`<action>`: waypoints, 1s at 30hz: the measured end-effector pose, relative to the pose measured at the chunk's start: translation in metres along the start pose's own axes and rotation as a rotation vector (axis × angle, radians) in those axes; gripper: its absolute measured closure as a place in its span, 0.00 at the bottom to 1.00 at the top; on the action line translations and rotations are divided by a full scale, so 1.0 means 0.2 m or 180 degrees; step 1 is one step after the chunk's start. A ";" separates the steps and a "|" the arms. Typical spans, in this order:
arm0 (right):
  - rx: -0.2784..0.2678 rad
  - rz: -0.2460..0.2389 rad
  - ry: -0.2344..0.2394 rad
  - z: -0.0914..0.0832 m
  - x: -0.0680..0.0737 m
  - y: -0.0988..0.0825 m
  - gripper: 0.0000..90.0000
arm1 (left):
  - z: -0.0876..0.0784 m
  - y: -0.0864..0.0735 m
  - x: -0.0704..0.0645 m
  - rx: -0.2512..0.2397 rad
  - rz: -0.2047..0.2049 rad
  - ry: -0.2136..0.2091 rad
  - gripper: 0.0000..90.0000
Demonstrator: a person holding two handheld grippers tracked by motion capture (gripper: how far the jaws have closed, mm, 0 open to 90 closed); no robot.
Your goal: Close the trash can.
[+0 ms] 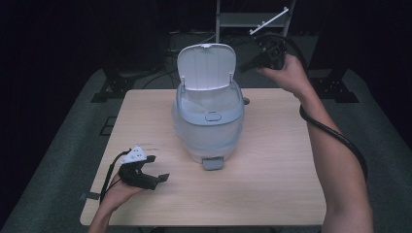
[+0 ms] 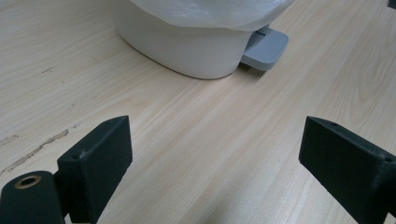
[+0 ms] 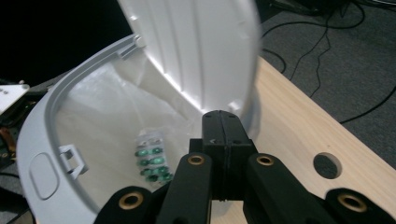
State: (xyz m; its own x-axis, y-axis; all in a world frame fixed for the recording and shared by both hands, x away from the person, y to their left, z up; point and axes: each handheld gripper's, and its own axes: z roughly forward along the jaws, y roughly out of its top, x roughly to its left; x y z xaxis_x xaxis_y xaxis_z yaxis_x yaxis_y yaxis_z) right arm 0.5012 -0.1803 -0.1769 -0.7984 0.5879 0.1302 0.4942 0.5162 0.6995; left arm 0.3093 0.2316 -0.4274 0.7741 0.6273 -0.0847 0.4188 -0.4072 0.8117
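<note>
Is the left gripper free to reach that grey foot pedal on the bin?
Probably yes: the left gripper rests open on the table, and bare wood lies between it and the pedal.

Light wood counter point(image 1: 272, 184), scuffed near its left edge, with a round hole point(image 3: 327, 165) at its far right side. Grey carpet point(image 1: 58, 145) around it, black cables point(image 3: 327, 42) trailing across. Behind: a metal shelf frame point(image 1: 252, 19) and dark stand legs point(image 1: 114, 85). Background dark.
</note>
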 end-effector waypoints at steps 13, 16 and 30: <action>-0.0157 0.0222 -0.0070 0.04 -0.16 0.06 0.99 | 0.00 0.00 0.00 -0.0010 0.0003 0.0018 0.10; -0.0171 0.0242 -0.0090 0.06 -0.18 0.08 0.99 | 0.00 0.00 0.00 0.0004 -0.0007 0.0024 0.10; -0.0326 0.0142 0.0017 0.04 -0.12 0.17 0.99 | -0.01 0.00 0.00 -0.0008 0.0004 0.0027 0.10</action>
State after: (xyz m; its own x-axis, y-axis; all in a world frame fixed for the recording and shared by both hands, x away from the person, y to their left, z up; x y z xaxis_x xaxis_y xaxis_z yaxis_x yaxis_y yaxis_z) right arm 0.5403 -0.1720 -0.1617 -0.7783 0.6054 0.1664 0.4918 0.4231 0.7610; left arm 0.3088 0.2340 -0.4258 0.7707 0.6324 -0.0787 0.4165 -0.4065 0.8132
